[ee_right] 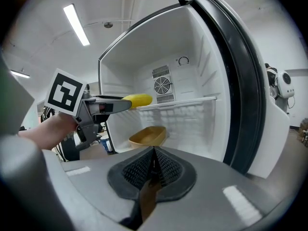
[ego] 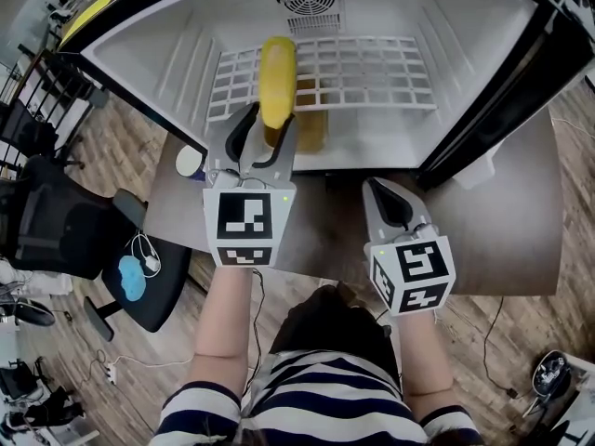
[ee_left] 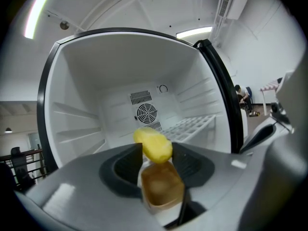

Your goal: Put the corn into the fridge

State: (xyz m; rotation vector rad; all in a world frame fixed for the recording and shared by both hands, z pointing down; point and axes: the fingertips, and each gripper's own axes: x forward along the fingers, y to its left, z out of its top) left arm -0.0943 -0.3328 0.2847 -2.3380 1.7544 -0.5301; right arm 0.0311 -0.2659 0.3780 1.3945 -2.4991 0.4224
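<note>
My left gripper [ego: 263, 136] is shut on a yellow corn cob [ego: 276, 82], which sticks out past the jaws toward the open fridge [ego: 186, 54]. In the left gripper view the corn [ee_left: 153, 144] sits between the jaws, pointing at the fridge's back wall. The right gripper view shows the corn [ee_right: 137, 100] level with the white wire shelf [ee_right: 183, 102]. A tan tray [ego: 311, 124] lies on the fridge floor under the shelf [ego: 372, 72]. My right gripper [ego: 390, 203] hangs in front of the fridge, shut with nothing in it.
The fridge door [ego: 521, 82] stands open at the right. A brown table [ego: 502, 240] carries the fridge. A white cup [ego: 190, 161] stands at the table's left corner. A black office chair [ego: 65, 230] is on the wooden floor to the left.
</note>
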